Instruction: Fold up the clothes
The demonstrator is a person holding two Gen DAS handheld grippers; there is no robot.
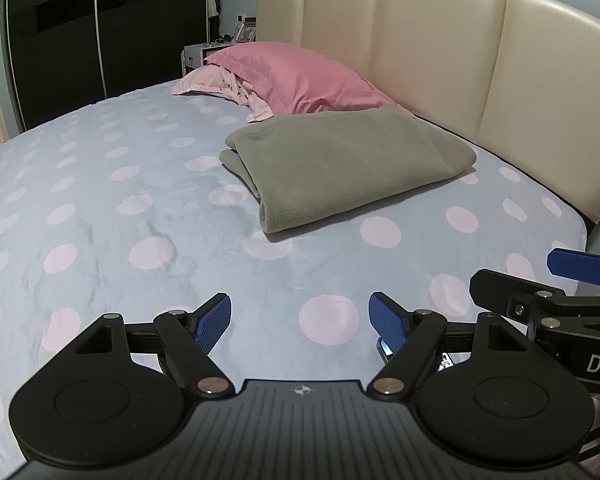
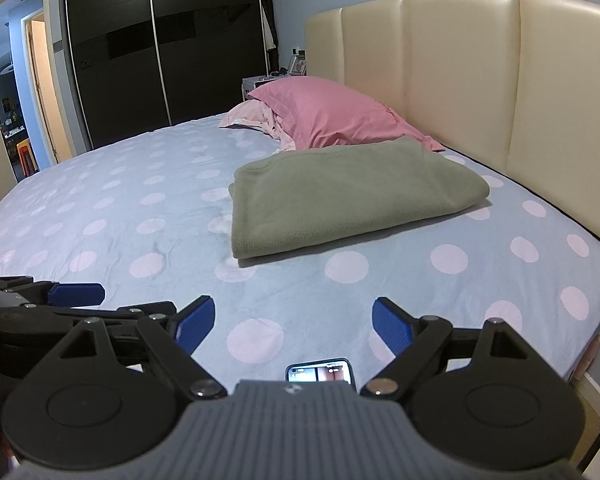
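Left black gripper with blue ribbed pads [image 1: 300, 322]: jaws spread wide, nothing between them, hovering above the pale blue bedsheet with pink polka dots [image 1: 100, 200] and touching no cloth. Right black gripper with blue ribbed pads [image 2: 294, 324]: spread just as wide, equally empty, poised over the same sheet close beside its partner. Seen in the left wrist view too, poking in from the right edge [image 1: 540, 280]; likewise the left unit from the left edge of the right wrist view [image 2: 52, 300].

Ahead of both, well apart from the pads: folded olive-green fleece garment [image 1: 340, 164], lying flat on the sheet in a thick rectangular bundle. Long axis running across the bed, roughly parallel to the headboard, slightly skewed, one end nearer the grippers. Rounded fold facing the grippers, stacked layers visible at the left corner. Soft, matte, fuzzy nap.

Behind it, touching or just beside its far edge: glossy rose-pink pillow [image 1: 296, 76] atop a paler pink ruffled pillow [image 1: 208, 80]. Further back: cream padded leather headboard [image 1: 440, 40], smooth, in vertical panels. Below the right gripper: small phone with lit screen [image 2: 320, 372] on the sheet.
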